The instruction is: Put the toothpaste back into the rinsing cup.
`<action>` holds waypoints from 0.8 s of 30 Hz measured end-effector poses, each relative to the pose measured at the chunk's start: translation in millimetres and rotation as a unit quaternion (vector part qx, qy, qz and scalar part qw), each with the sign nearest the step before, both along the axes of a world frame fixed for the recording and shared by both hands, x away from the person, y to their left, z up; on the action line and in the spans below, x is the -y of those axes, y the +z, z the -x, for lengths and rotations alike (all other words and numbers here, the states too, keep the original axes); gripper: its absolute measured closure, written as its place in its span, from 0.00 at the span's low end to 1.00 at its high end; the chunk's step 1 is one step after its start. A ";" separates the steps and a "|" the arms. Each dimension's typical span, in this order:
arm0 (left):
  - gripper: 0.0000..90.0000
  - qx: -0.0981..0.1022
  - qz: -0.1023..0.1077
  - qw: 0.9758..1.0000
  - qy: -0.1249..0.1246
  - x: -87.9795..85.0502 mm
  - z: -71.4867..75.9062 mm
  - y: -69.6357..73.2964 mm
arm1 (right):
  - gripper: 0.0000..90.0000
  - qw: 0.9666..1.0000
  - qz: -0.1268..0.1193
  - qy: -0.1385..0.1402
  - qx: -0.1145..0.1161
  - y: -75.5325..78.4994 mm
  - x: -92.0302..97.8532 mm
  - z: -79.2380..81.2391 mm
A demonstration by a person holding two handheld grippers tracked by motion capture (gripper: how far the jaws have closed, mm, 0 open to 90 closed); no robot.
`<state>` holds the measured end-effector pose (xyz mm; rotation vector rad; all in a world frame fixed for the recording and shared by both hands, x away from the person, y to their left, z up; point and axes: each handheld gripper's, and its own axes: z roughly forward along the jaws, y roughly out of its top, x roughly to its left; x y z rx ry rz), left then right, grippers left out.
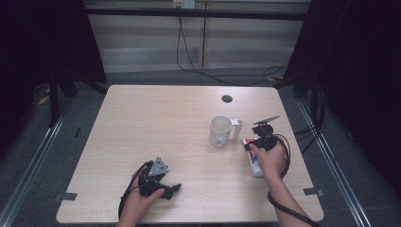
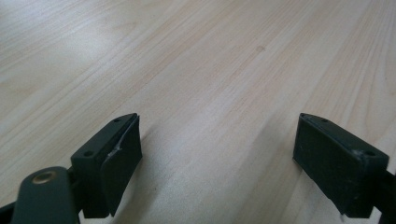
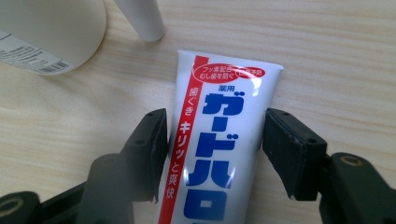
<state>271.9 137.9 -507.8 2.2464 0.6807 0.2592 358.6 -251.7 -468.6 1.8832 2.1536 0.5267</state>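
Observation:
A white toothpaste tube (image 3: 219, 121) with blue and red Japanese print lies flat on the wooden table (image 1: 156, 123), crimped end towards a white mug (image 1: 220, 131). In the high view the tube (image 1: 255, 165) shows beside the right hand. My right gripper (image 3: 215, 149) points down over it, with a jaw against each long edge of the tube and no gap showing. The mug (image 3: 42, 32) and its handle (image 3: 140, 18) stand just beyond. My left gripper (image 1: 174, 188) rests low near the front edge, and its jaws (image 2: 217, 158) stand wide apart over bare wood.
A dark round hole (image 1: 227, 99) sits in the table behind the mug. Tape marks (image 1: 66, 196) lie at the front corners. Black curtains and metal rails flank the table, and cables hang down the back wall.

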 end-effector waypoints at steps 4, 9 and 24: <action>0.17 0.002 0.000 1.000 -0.001 0.2 0.0 -0.2 | 0.56 1.000 0.013 -0.005 -0.008 1.6 -2.9 -1.5; 0.17 0.001 0.000 1.000 0.000 0.1 0.0 0.0 | 0.74 1.000 0.009 -0.002 -0.006 6.5 -1.9 0.8; 0.17 0.002 -0.001 1.000 -0.001 0.0 -0.2 0.0 | 0.82 0.996 -0.059 -0.005 0.060 15.8 18.4 20.5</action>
